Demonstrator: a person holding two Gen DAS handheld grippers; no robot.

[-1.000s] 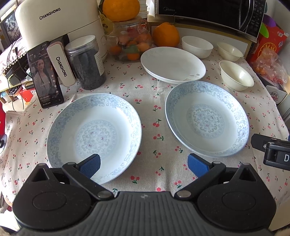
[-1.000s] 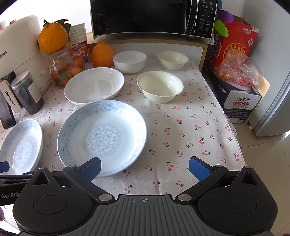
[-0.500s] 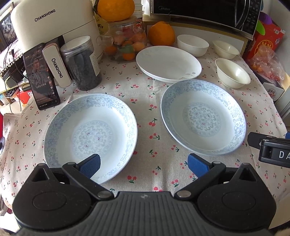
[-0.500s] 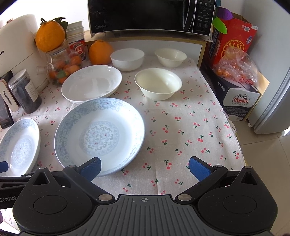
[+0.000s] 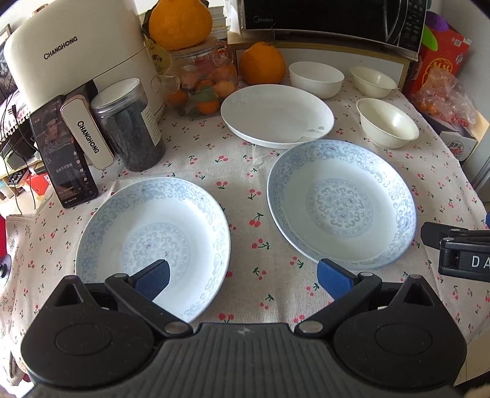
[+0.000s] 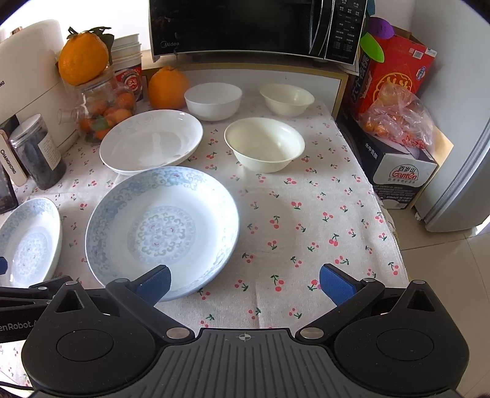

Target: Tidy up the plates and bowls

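Right wrist view, cherry-print tablecloth, microwave behind, tiled floor right, both claws spread apart

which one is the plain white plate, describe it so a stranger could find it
Start at the black microwave at the back of the table. In front of it, beside the jar of small oranges, lies the plain white plate, unlike the two blue-patterned plates nearer the grippers.

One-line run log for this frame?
left gripper: open, empty | right gripper: open, empty | plates: unstacked | bowls: unstacked
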